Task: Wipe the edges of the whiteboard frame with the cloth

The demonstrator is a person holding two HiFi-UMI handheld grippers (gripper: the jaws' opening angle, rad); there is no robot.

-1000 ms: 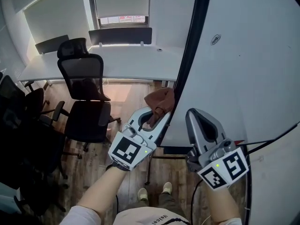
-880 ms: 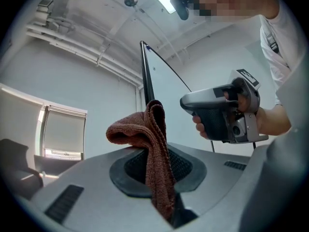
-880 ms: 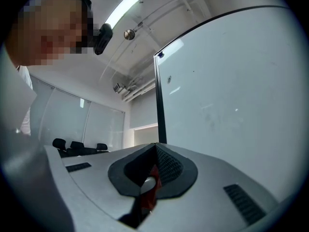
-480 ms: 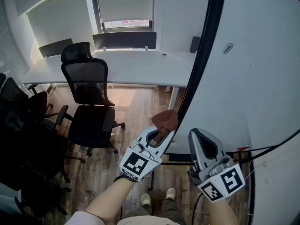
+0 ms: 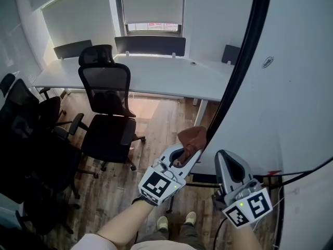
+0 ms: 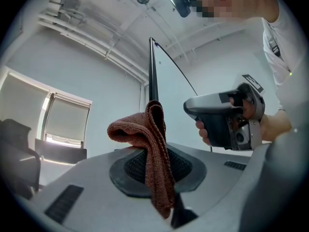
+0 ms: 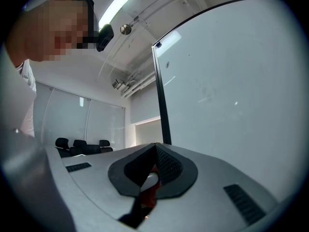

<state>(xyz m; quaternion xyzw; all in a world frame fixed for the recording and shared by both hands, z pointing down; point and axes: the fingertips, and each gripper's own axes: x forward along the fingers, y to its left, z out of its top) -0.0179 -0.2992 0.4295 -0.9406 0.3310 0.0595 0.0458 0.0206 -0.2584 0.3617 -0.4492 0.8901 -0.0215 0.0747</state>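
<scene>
The whiteboard (image 5: 291,113) fills the right of the head view, and its black frame edge (image 5: 244,61) runs down to the lower middle. My left gripper (image 5: 186,151) is shut on a brown cloth (image 5: 192,137), which presses against the frame's lower left edge. In the left gripper view the cloth (image 6: 150,144) drapes over the closed jaws, with the frame (image 6: 152,76) rising straight behind it. My right gripper (image 5: 225,156) is shut and holds nothing. It sits just right of the left one, in front of the board's lower part. The right gripper view shows the frame (image 7: 161,100) ahead.
A black mesh office chair (image 5: 106,113) stands on the wooden floor left of the board, before a long white desk (image 5: 156,77). More dark chairs (image 5: 26,139) crowd the far left. Black cables (image 5: 299,171) run across the board's lower right.
My left gripper and the cloth have slid lower along the frame's left edge, nearer the bottom corner. The right gripper stays beside it, and the head view has shifted.
</scene>
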